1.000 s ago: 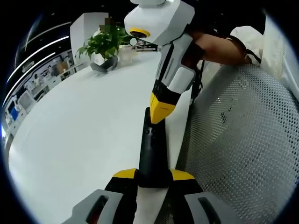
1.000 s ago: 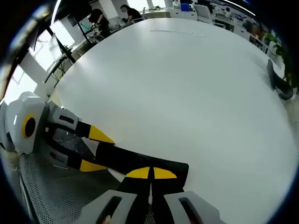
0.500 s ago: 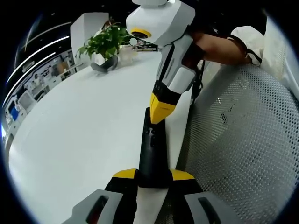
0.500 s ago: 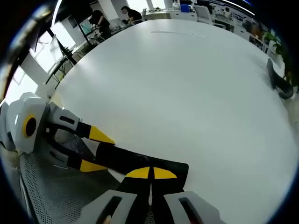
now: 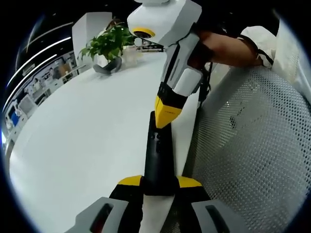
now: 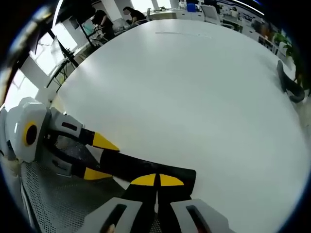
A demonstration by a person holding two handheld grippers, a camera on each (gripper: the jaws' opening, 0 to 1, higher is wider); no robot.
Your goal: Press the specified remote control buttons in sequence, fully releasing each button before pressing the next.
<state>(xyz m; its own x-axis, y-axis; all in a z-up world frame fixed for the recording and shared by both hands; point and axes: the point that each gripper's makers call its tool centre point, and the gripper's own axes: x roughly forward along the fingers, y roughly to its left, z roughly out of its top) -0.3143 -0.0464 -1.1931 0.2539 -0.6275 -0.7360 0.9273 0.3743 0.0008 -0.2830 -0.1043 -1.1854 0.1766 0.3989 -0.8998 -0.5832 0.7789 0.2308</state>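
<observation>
A long black remote [image 5: 158, 155] points away from me in the left gripper view, with small buttons on its top face. My left gripper [image 5: 159, 182] is shut on its near end, one yellow tip on each side. My right gripper [image 5: 167, 114] comes down from above, shut, its joined yellow tips resting on the remote's far end. In the right gripper view the remote [image 6: 141, 166] lies across the bottom. There my right gripper [image 6: 157, 180] has both jaws pressed together on top of it, and the left gripper [image 6: 99, 158] clamps its other end from the left.
The remote hangs over the edge of a big white table [image 5: 82, 126]. A mesh chair [image 5: 252, 145] is to the right, and a person's arm [image 5: 228, 48] reaches in above it. A potted plant [image 5: 108, 46] stands at the far end. People sit at distant desks [image 6: 131, 12].
The right gripper's body has shifted very slightly up and left in the left gripper view. Its tips stay on the remote, and the left gripper's hold is the same.
</observation>
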